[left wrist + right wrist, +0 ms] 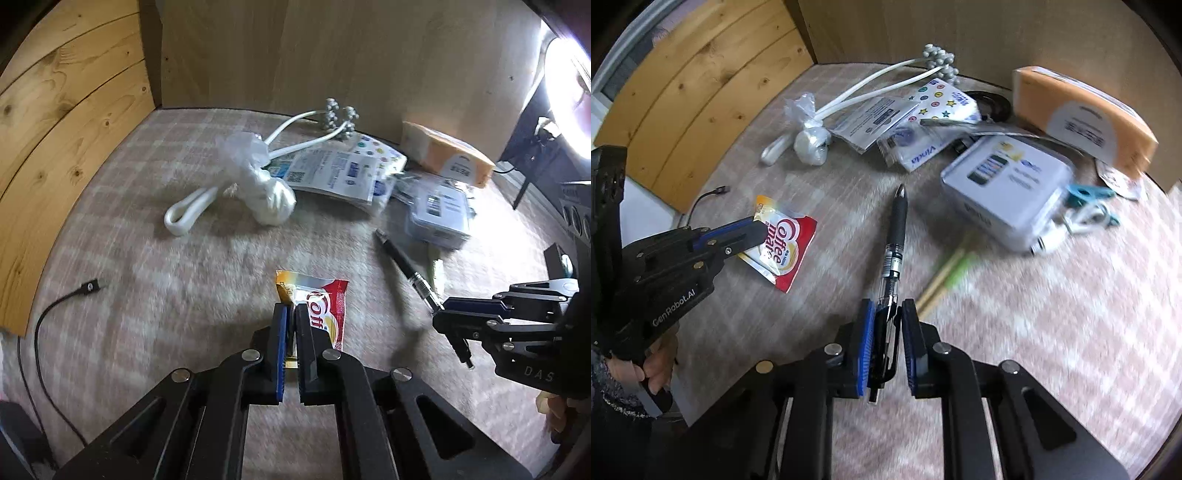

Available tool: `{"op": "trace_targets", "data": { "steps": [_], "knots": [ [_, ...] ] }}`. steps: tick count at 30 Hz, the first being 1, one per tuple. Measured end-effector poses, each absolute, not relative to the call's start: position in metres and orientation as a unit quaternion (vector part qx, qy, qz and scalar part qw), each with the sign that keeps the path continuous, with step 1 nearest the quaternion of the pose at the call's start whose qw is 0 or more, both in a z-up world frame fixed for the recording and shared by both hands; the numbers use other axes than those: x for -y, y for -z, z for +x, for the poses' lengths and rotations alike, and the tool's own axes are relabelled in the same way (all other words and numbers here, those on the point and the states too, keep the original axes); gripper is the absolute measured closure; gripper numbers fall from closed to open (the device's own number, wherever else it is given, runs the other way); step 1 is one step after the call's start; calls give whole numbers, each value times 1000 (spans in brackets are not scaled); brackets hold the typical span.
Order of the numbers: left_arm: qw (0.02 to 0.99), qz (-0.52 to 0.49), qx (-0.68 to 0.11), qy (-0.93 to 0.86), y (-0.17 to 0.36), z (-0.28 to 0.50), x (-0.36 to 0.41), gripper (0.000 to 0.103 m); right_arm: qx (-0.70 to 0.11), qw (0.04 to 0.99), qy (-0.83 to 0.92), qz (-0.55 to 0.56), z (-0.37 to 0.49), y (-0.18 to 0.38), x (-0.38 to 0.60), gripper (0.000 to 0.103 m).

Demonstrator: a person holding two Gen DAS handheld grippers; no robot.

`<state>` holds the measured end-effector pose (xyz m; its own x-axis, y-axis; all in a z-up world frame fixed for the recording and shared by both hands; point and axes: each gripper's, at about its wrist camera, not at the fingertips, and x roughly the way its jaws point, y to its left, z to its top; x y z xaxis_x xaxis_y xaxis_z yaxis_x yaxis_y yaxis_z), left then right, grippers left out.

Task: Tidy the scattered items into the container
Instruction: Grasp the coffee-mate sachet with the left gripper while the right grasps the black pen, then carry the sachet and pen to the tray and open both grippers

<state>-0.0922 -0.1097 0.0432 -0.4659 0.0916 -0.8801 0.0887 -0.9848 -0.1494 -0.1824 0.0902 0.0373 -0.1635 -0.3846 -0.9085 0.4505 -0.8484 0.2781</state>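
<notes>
A red, white and gold coffee creamer sachet [327,306] hangs just above the checked cloth, pinched at one edge by my left gripper [291,308], which is shut on it. The right wrist view shows the same sachet [786,247] in the left gripper [759,229] at the left. A black pen [897,221] runs forward from between the blue pads of my right gripper [888,308], which is shut on its clip end. In the left wrist view the right gripper [443,319] holds the pen [397,256] at the right.
Farther back lie a white tin [1008,192], an orange tissue pack [1082,114], flat tissue packets [923,110], a knotted plastic bag [810,142], a white ball-headed massager [938,59] and a blue clip [1086,194]. Green-yellow sticks [945,277] lie beside the pen. A USB cable [88,288] trails left. Wooden walls enclose the back.
</notes>
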Motion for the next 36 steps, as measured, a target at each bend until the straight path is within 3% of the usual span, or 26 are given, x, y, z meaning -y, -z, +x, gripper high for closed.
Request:
{"op": "trace_targets", "data": {
  "steps": [18, 36],
  "knots": [
    [79, -474, 66, -875, -109, -71, 25, 99, 22, 224, 828, 514, -136, -105, -194, 89],
    [323, -435, -32, -840, -170, -73, -254, 99, 148, -68, 894, 418, -7, -165, -508, 89]
  ]
}}
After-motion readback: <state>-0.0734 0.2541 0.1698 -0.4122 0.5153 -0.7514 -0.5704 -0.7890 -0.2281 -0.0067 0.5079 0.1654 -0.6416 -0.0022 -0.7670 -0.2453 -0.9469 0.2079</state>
